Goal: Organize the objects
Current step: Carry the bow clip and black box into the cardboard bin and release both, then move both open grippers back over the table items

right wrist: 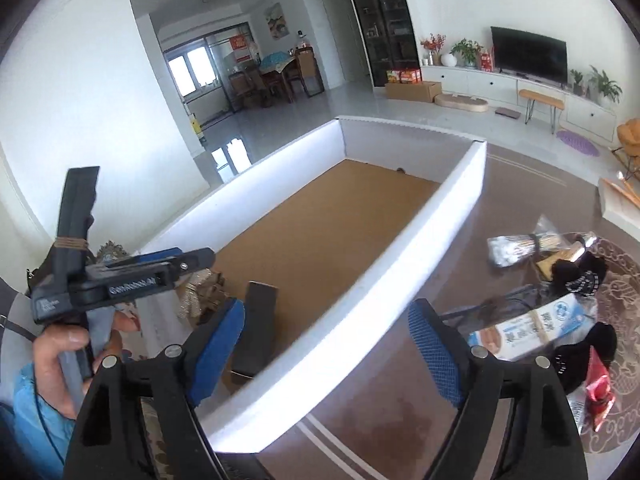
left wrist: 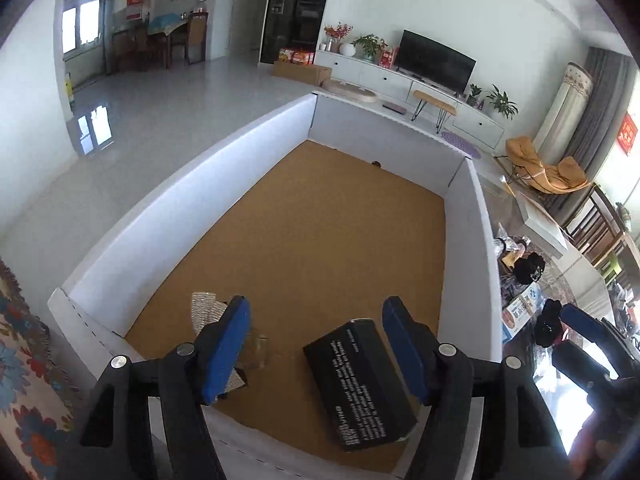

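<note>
The task looks barely begun: only a black box (left wrist: 362, 384) and a shiny packet (left wrist: 206, 308) lie in the white tray (left wrist: 168, 216), while socks (right wrist: 580, 276), a carton (right wrist: 536, 328) and other items wait on the counter (right wrist: 400, 420), with the left gripper (left wrist: 316, 344) and right gripper (right wrist: 326, 350) jaws released and empty.

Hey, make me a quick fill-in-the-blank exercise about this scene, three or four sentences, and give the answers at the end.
1. The black box lies inside the white tray, on its ____ coloured floor.
2. The left gripper hangs over the tray with its jaws ____.
3. The milk carton lies ____ the tray, on the table.
4. Nothing sits between the ____ pads of the right gripper.

Answers: brown; open; outside; blue
</note>
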`<state>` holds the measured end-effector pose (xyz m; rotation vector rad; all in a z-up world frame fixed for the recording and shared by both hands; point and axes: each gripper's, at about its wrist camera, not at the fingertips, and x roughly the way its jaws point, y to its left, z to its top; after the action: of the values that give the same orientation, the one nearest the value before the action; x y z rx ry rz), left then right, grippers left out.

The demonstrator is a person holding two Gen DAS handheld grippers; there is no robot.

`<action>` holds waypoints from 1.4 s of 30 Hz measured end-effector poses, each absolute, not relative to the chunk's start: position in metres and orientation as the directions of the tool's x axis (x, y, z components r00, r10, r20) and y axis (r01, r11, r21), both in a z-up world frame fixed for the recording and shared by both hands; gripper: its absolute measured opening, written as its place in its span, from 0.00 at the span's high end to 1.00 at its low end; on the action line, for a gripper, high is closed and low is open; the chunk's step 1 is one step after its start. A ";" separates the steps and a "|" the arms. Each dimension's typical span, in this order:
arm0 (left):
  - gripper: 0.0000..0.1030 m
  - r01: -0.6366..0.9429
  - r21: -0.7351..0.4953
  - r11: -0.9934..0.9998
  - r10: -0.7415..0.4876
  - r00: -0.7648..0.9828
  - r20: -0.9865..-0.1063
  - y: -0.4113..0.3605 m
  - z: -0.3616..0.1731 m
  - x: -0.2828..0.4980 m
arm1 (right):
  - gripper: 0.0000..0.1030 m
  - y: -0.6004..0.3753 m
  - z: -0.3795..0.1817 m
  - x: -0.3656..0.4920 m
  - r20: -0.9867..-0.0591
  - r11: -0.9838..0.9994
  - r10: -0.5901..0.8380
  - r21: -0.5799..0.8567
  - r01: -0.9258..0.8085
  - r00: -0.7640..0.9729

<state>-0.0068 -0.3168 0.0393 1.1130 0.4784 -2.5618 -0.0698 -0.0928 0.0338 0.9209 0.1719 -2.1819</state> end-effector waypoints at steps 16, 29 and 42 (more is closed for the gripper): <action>0.00 -0.067 -0.094 -0.993 0.115 -0.551 -0.827 -0.042 -0.048 -0.046 | 0.13 0.143 -0.071 -0.076 -0.820 -0.936 -0.198 -0.004 0.351 -0.538; 0.00 -0.104 0.001 -0.995 0.053 -0.516 -0.855 -0.043 -0.071 -0.093 | 0.00 0.150 -0.078 -0.093 -0.811 -0.951 -0.173 -0.011 0.310 -0.559; 0.00 -0.137 0.003 -0.991 0.077 -0.573 -0.816 -0.037 -0.072 -0.107 | 0.00 0.149 -0.080 -0.094 -0.809 -0.951 -0.172 -0.012 0.308 -0.563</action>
<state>-0.1069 -0.0374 -0.0722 1.4968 -0.1070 -2.8973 -0.0943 0.1491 -0.0798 1.2953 0.2198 -2.5500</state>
